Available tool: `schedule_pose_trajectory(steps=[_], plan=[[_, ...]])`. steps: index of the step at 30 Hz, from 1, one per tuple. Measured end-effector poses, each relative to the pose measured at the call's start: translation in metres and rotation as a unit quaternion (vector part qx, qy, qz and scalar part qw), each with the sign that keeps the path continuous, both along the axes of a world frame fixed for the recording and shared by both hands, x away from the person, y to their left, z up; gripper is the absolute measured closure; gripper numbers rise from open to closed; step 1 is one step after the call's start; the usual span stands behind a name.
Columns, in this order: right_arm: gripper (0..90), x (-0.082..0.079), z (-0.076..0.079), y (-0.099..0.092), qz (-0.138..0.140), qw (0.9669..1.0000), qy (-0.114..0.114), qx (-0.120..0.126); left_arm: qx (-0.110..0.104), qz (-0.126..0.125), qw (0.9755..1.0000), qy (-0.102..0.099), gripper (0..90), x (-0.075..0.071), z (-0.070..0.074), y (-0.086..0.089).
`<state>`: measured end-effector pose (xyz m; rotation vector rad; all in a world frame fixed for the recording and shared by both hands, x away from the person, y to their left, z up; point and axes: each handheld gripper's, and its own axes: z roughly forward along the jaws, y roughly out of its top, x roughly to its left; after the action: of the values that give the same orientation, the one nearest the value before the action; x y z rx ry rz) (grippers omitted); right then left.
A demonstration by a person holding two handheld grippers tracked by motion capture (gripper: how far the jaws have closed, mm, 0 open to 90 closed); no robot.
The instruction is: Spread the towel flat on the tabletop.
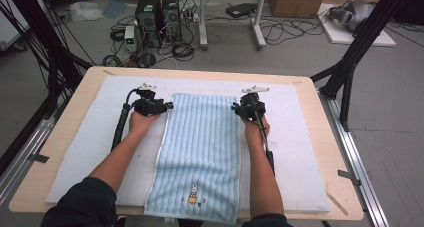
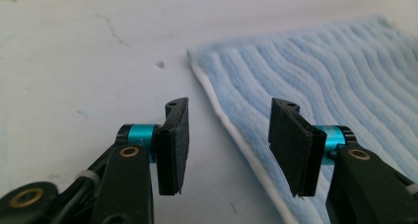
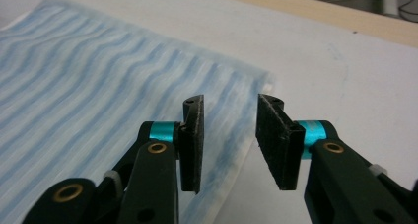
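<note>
A light blue striped towel (image 1: 200,152) with a small rabbit picture near its front hem lies flat and lengthwise on the white mat (image 1: 300,152). My left gripper (image 1: 170,106) sits at the towel's far left corner and points inward at it. In the left gripper view my left gripper (image 2: 231,145) stands open, and the towel's white-trimmed edge (image 2: 236,135) runs on the mat under the gap. My right gripper (image 1: 234,107) sits at the far right corner. In the right gripper view my right gripper (image 3: 231,142) is open over the towel's edge (image 3: 217,155), with nothing pinched.
The mat covers a wooden table (image 1: 65,132) whose rim shows all around. Behind the table, on the floor, stand two computer towers (image 1: 157,14) amid tangled cables. Black frame legs (image 1: 350,62) rise at the right, and a cardboard box (image 1: 295,2) sits farther back.
</note>
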<state>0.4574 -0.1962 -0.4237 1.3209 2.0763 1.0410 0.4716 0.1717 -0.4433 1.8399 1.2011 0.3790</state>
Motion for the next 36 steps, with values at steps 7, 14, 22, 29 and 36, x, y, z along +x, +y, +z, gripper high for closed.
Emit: schedule_pose_trajectory(steps=[7, 14, 22, 29, 36], plan=[[63.1, -0.018, -0.013, -0.009, 0.039, 0.9981, 0.047, 0.0, 0.051, -0.026, 0.9984, 0.006, 82.1, -0.003, -0.005, -0.016], [86.3, -0.009, -0.021, -0.004, 0.043, 0.9974, 0.057, -0.009, 0.053, -0.001, 0.9986, -0.006, 88.0, 0.0, -0.007, -0.017], [85.5, 0.012, -0.026, 0.015, -0.005, 0.9996, 0.016, -0.024, 0.057, 0.044, 0.9971, -0.027, 87.7, 0.017, -0.006, -0.012], [59.4, 0.008, -0.021, 0.002, 0.001, 0.9997, 0.023, 0.009, 0.038, 0.035, 0.9987, -0.005, 59.0, 0.016, -0.006, -0.005], [60.9, -0.011, -0.014, -0.007, -0.001, 0.9996, 0.015, 0.023, 0.026, 0.024, 0.9994, -0.004, 52.4, 0.0, -0.001, 0.001]])
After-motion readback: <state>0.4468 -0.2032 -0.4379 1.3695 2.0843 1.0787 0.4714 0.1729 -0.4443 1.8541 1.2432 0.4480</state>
